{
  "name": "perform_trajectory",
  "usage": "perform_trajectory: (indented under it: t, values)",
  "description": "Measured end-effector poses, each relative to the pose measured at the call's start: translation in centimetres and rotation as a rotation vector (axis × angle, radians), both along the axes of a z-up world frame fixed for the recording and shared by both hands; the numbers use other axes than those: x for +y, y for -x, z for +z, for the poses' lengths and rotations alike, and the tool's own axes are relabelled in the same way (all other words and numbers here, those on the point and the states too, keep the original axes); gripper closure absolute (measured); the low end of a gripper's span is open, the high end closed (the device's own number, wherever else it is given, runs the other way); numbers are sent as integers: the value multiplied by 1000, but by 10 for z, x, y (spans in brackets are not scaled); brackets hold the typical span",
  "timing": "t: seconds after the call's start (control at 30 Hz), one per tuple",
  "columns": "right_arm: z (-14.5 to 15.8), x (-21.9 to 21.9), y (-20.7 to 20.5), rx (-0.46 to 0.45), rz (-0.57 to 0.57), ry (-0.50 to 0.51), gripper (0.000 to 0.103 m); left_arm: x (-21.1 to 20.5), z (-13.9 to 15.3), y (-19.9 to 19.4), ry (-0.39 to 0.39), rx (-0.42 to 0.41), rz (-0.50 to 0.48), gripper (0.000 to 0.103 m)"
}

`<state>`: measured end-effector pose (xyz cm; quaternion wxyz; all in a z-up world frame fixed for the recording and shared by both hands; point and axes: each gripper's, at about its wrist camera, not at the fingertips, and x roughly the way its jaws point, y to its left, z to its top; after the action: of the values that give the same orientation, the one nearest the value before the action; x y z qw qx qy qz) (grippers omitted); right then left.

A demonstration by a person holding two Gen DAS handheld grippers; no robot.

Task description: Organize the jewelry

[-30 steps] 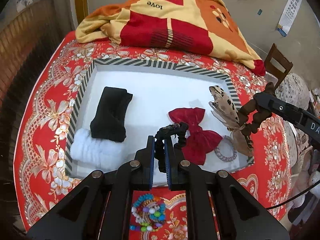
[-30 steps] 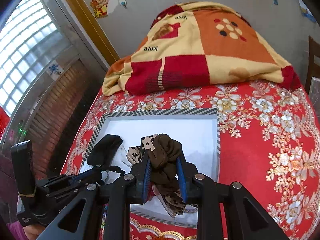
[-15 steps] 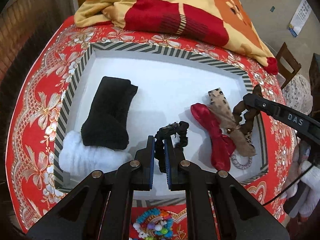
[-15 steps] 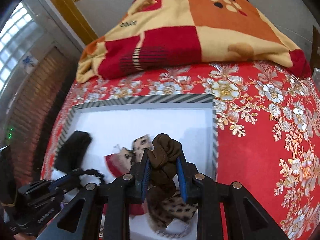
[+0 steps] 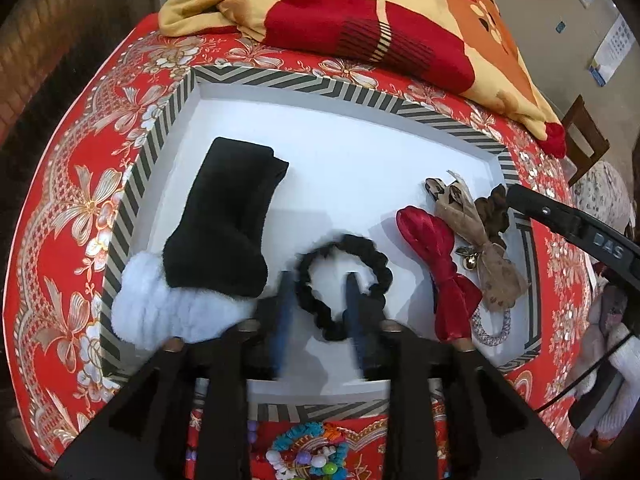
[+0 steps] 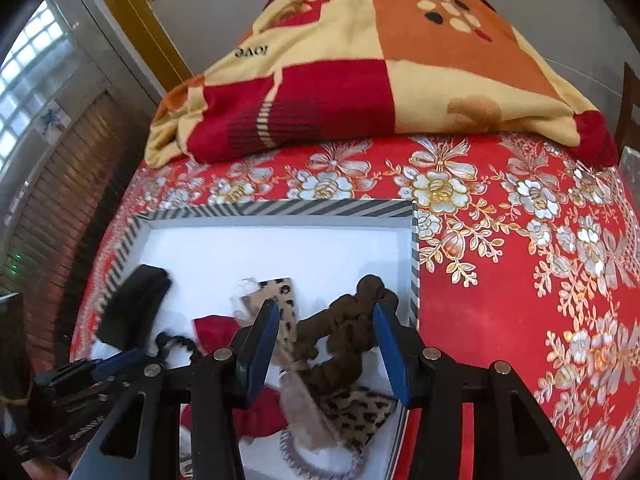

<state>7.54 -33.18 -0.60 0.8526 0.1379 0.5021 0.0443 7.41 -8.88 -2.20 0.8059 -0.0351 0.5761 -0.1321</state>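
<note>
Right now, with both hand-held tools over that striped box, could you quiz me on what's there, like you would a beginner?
1. True or false: the black ruffled fabric scrunchie lies inside the striped-rim white box.
2. What lies between the right gripper fingers: A) red satin bow B) brown ruffled scrunchie C) white fluffy headband?
3. Fill in: the black knitted headband partly overlaps the ____ fluffy one.

Key: 1 true; 2 B; 3 white.
</note>
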Motion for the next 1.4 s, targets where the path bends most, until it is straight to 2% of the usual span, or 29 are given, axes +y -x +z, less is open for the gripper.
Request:
perform_trajectory:
  t: [0.03,0.13,0.3,0.63,0.9,1.07,1.4]
  values:
    - [3,0,4,-7,2,-7,56,1,1,1,6,0,1,60]
    - [11,3,19,-21,8,-10,56,2,6,7,11,0,4,57]
    - [20,10,45,-37,11,-28,56,5,18,21,-4,-25,9,56]
    - [46,33,98,-91,37,17,55,13,46,59,-36,-116,33,56]
    - [54,46,141,-118,54,28,55,18,60,98,-46,-148,47,56]
    - [57,52,172,-126,62,23,47,18,67,125,-60,-167,48,56]
    - [65,61,223,-147,67,28,46,23,79,178,-73,-202,54,56]
